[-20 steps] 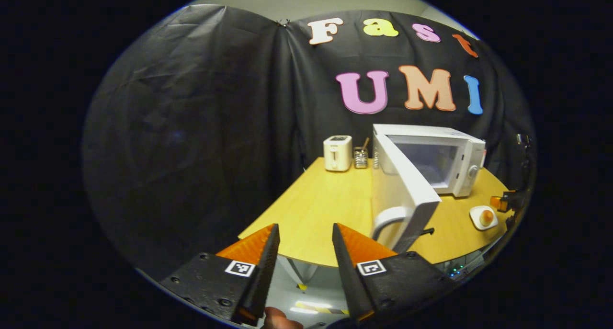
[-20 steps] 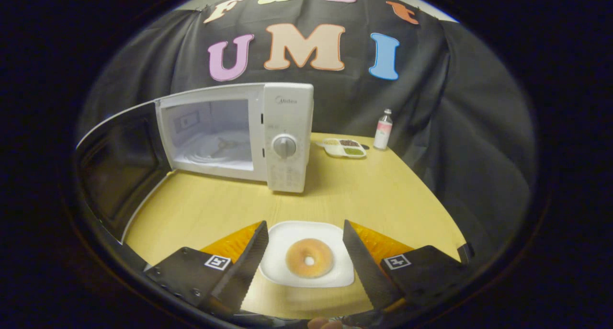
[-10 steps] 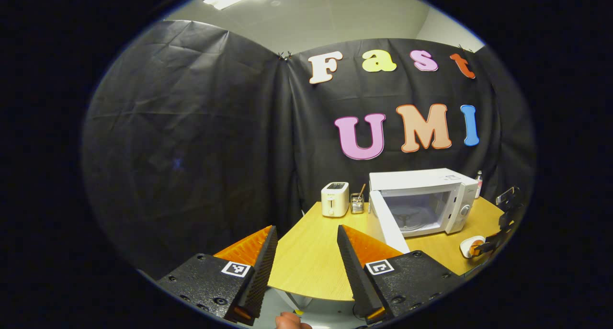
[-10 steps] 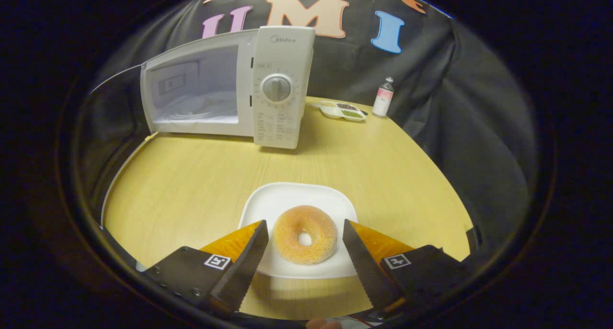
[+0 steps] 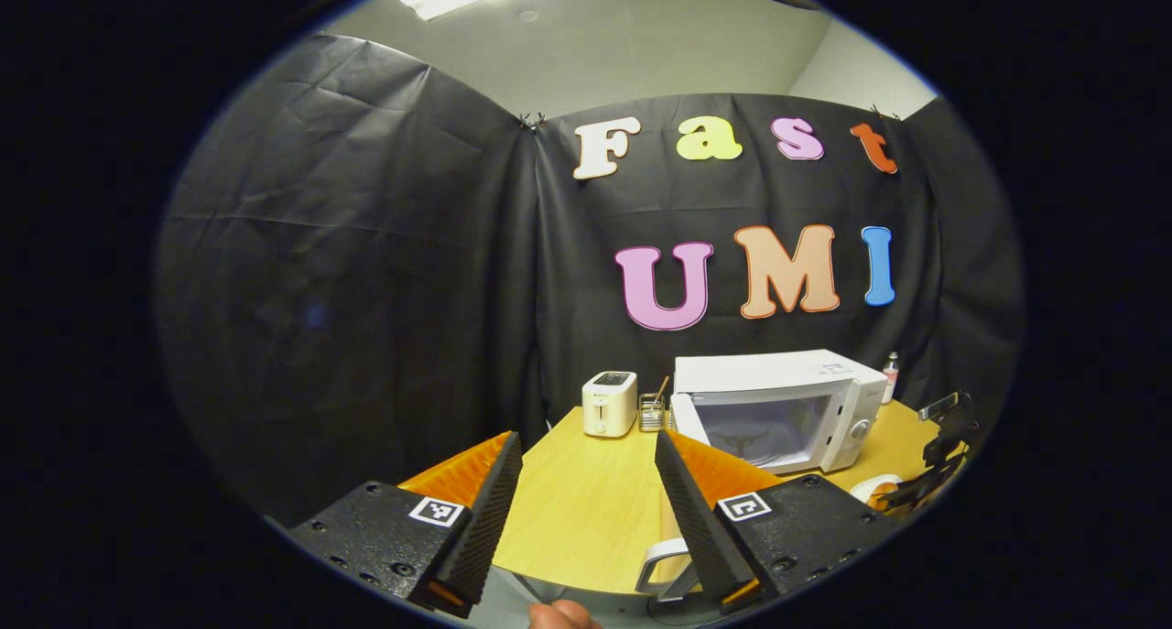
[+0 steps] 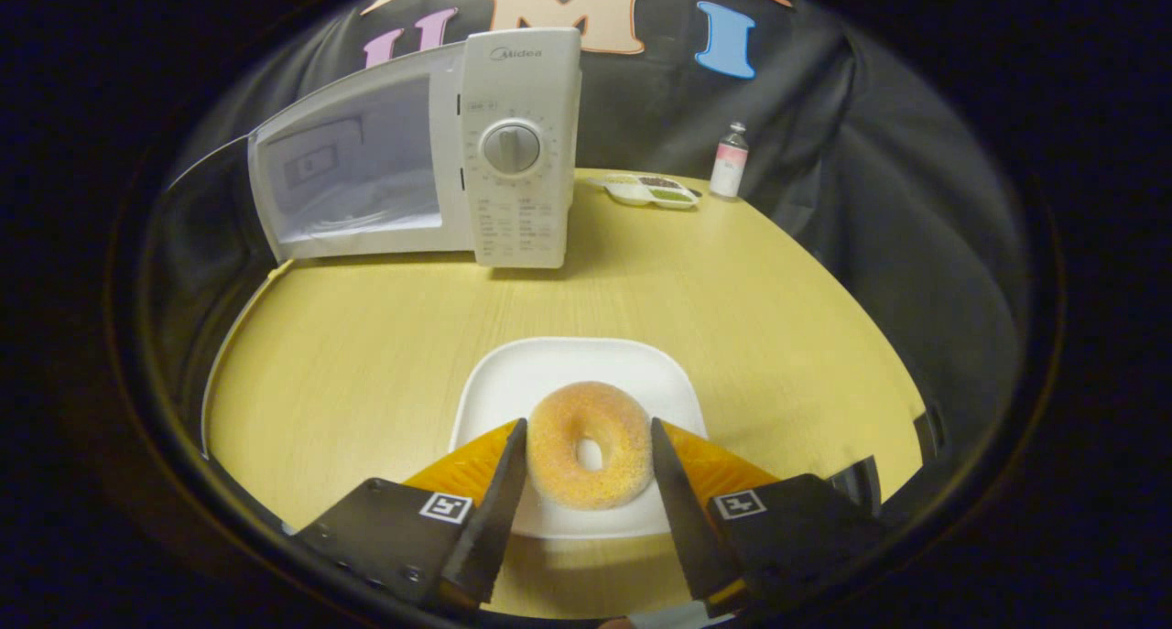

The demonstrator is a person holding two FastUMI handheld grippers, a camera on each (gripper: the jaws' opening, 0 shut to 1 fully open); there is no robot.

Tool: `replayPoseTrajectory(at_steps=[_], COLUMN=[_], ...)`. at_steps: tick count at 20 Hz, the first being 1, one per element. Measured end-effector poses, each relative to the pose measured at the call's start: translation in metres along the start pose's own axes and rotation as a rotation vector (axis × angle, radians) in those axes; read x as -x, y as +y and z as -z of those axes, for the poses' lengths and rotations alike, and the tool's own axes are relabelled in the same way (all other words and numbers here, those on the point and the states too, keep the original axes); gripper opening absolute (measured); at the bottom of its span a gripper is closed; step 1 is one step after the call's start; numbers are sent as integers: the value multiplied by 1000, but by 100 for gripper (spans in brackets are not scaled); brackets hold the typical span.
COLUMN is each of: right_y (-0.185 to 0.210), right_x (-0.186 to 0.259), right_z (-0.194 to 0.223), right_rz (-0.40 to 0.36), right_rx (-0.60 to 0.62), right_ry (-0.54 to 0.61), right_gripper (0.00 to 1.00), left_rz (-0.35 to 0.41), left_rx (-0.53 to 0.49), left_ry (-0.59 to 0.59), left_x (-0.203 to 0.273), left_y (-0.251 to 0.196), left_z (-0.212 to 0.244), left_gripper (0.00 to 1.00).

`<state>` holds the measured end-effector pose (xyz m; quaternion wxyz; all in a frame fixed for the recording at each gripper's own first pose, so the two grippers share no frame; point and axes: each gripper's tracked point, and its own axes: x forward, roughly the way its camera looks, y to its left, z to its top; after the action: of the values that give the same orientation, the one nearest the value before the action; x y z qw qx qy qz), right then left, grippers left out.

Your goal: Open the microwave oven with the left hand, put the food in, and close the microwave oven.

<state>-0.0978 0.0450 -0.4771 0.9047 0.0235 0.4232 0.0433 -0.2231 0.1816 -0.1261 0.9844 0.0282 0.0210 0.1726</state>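
The white microwave point(image 6: 513, 153) stands on the yellow table point(image 6: 732, 299) with its door point(image 6: 197, 272) swung wide to the left and the cavity bare. A sugared doughnut point(image 6: 589, 443) lies on a white square plate point(image 6: 577, 363) near the table's front. My right gripper point(image 6: 589, 423) is down at the plate, a finger pressed against each side of the doughnut. My left gripper point(image 5: 586, 439) is open with nothing in it, held back from the table's left front edge. From there the microwave point(image 5: 778, 400) looks small and its door handle point(image 5: 652, 560) shows by my right finger.
A white toaster point(image 5: 609, 403) and a utensil holder point(image 5: 652, 414) stand left of the microwave. Behind and right of it are a compartment dish point(image 6: 645, 189) and a small bottle point(image 6: 730, 160). Bare tabletop lies between plate and microwave.
The right gripper moved forward and down onto the plate and closed its fingers onto the doughnut. The left gripper drew back and tilted up, away from the open door.
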Motion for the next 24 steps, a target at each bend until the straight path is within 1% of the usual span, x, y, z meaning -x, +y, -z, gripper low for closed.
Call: replayPoseTrajectory(at_steps=[2, 3, 4, 5, 6, 7, 9, 10, 11, 12, 13, 16, 18, 19, 20, 21, 22, 23, 24], right_y=[1, 0, 1, 1, 2, 2, 1, 2, 3, 7, 11, 31, 49, 59, 71, 84, 97, 111, 128], right_x=[-2, -3, -2, -3, -3, -2, -1, -2, 0, 0, 3, 10, 14, 17, 19, 20, 20, 20, 23], right_z=[1, -1, 0, -1, -1, -2, 0, -1, -1, -1, -3, -17, -36, -48, -61, -73, -84, -95, -103], right_rz=[-10, -13, -15, -16, -17, -18, -22, -25, -33, -47, -61, -127, -182, -215, -248, -284, -315, -340, -373], right_rx=[-16, -23, -23, -15, -6, -4, -23, -35, -52, -78, -110, -235, -327, -380, -437, -498, -560, -613, -649], right_ry=[14, 16, 17, 15, 15, 17, 25, 28, 31, 37, 40, 40, 29, 19, 9, 7, 12, 24, 40], right_gripper=[75, 63, 64, 63, 63, 69, 69, 69, 69, 69, 69, 69, 69, 69, 63, 63, 63, 63, 63], left_rz=[7, 11, 14, 17, 19, 24, 28, 28, 29, 26, 25, 27, 28, 30, 32, 34, 35, 35, 35], left_rx=[3, -2, -5, -1, 7, 16, 19, 17, 15, 13, 11, 10, 14, 15, 13, 10, 7, 4, 0], left_ry=[-15, -24, -31, -33, -32, -27, -19, -23, -26, -28, -29, -30, -30, -27, -25, -28, -35, -37, -37], left_x=[-1, -1, -2, -4, -4, -5, -5, -5, -6, -6, -7, -7, -7, -8, -7, -7, -7, -8, -7], left_y=[-2, -3, -4, -6, -8, -10, -14, -14, -14, -15, -15, -19, -19, -22, -24, -25, -26, -26, -27], left_z=[-4, -5, -6, -6, -6, -4, -2, -3, -5, -5, -5, -7, -7, -7, -7, -10, -13, -14, -14], left_gripper=[86, 86, 89, 86, 85, 85, 86, 89, 86, 89, 86, 86, 86, 86, 86, 86, 89, 86, 89])
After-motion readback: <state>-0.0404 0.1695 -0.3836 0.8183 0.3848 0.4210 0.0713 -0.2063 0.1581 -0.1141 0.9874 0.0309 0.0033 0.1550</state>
